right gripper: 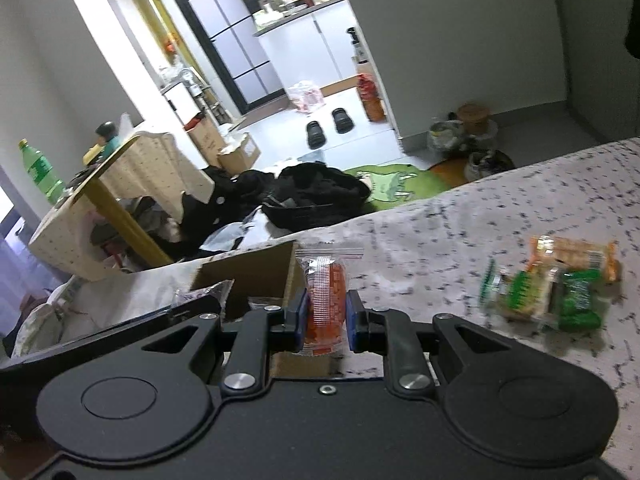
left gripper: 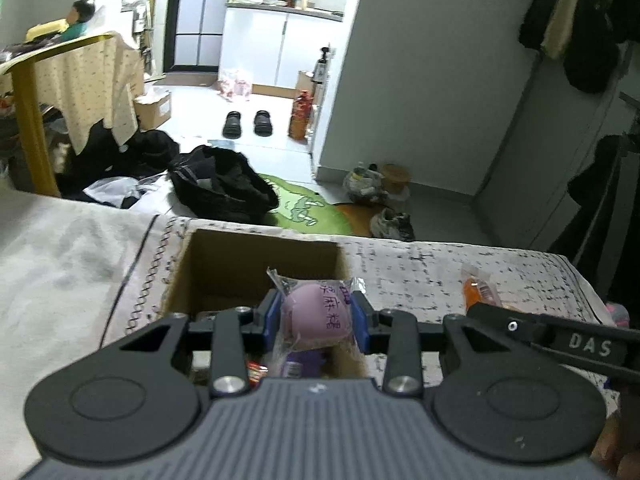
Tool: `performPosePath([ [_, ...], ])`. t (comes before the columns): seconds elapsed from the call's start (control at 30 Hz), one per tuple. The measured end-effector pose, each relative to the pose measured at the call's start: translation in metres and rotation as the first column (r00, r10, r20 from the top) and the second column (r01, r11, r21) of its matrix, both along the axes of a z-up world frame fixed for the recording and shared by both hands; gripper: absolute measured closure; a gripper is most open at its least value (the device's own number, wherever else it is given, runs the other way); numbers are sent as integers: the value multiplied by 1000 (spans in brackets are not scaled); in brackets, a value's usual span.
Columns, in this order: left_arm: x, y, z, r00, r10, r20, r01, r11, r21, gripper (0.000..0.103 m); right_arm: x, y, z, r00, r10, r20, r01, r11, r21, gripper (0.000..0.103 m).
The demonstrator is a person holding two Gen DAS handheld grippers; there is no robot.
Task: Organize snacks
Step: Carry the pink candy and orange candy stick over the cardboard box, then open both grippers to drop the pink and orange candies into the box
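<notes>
Left wrist view: my left gripper (left gripper: 316, 316) pinches a round purple snack (left gripper: 316, 312) in clear wrap between its 2 blue pads, holding it above the open cardboard box (left gripper: 224, 268). The box sits on a patterned cloth (left gripper: 420, 272) covering the surface, and I judge I hold the snack over its mouth so it can fall among the packets already visible at the bottom. To the right, my other tool's black arm crosses in, with an orange packet showing past it.

Right wrist view: my right gripper (right gripper: 326, 316) is pressed tight on that flat orange snack packet (right gripper: 325, 300), gripped upright by its thin sides. It hangs just right of the box's near corner, probably waiting its turn. A small pile of green and orange snacks (right gripper: 552, 284) lies loose on the cloth well to the right, not yet sorted.
</notes>
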State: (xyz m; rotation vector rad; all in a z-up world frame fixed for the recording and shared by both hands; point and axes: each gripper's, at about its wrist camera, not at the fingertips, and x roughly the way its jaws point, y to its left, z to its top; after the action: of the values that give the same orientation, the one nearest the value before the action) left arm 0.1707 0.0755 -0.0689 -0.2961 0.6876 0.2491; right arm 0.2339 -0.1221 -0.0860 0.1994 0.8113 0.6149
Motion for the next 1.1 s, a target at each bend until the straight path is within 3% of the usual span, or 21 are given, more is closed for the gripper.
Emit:
performPosePath([
  [0.37,8,50,-15,999,32,-20,-32,999,18,67,14,46,-4,996,86,-1,-86,996,-2,84],
  [0.73,32,86,-45,1000,24,-3,-24,993,-116,66,31,79,-25,991,134,-18,-135,989,-68,84],
  [0.83,35,91,-47,999,43,22,-40,992,-116,66,35,86,-27,990,138,-16,-139,987,-75,84],
  [1.03,28,100,-46,997,70,31,-64,988,-141,60,42,98,-26,989,149,-8,-149,986,-71,83],
  [1.1,23,99,-43,997,72,38,-67,989,-129,53,43,100,-23,988,156,4,-155,986,-61,77],
])
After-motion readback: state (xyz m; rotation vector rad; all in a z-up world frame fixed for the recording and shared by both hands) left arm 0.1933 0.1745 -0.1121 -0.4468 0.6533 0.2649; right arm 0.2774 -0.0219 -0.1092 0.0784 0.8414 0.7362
